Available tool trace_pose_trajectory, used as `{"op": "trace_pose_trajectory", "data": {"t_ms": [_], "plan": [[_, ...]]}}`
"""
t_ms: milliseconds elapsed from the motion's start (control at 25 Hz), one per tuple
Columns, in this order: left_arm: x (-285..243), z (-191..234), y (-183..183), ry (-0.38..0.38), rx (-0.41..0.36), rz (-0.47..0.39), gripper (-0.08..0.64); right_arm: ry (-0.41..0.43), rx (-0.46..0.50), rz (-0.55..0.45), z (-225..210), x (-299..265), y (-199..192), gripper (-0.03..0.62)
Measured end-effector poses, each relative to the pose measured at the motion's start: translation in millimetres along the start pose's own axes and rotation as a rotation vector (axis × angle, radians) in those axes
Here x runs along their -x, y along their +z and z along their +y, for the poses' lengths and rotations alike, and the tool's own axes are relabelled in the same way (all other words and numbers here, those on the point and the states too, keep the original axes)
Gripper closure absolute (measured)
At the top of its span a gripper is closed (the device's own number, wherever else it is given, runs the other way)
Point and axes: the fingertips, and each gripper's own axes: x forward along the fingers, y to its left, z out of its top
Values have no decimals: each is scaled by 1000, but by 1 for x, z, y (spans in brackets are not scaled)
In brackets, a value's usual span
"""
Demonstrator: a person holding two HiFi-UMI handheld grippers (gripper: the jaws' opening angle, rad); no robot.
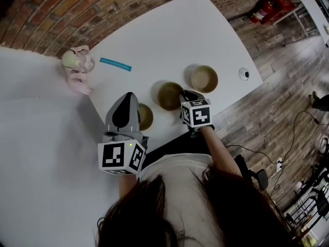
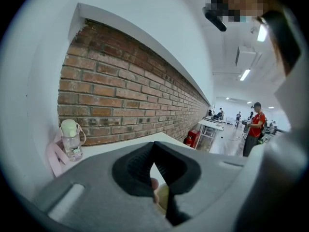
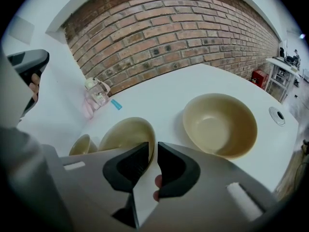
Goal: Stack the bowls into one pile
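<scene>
Three tan bowls stand in a row on the white table (image 1: 154,40): a small bowl (image 1: 146,116), a middle bowl (image 1: 169,95) and a large bowl (image 1: 204,78). My right gripper (image 1: 184,94) is at the middle bowl's right rim. In the right gripper view its jaws (image 3: 152,146) stand a thin gap apart with the middle bowl's (image 3: 126,134) rim at their tips; the large bowl (image 3: 219,123) lies to the right and the small bowl (image 3: 82,145) to the left. My left gripper (image 1: 127,96) hovers over the small bowl, shut and empty (image 2: 153,146), pointing at the brick wall.
A clear water bottle (image 1: 77,60) with a pink strap stands at the table's far left by the wall, with a teal strip (image 1: 115,64) beside it. A round socket (image 1: 244,74) sits near the table's right edge. Red fire extinguishers (image 1: 270,6) rest on the floor beyond.
</scene>
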Motion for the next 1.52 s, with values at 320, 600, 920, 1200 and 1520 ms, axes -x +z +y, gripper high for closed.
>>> {"op": "trace_pose_trajectory", "data": {"t_ms": [320, 600, 920, 1200, 1520], "plan": [[2, 8, 0, -11, -3, -2, 560, -27, -32, -12, -1, -1, 2, 557], [8, 15, 0, -15, 2, -17, 560, -34, -54, -27, 0, 2, 4, 569], [12, 14, 2, -21, 12, -40, 560, -37, -50, -37, 0, 9, 9, 571], [11, 9, 6, -8, 17, -53, 560, 4, -38, -48, 5, 16, 17, 571], [1, -10, 14, 8, 28, -63, 560, 55, 5, -33, 3, 27, 30, 571]]}}
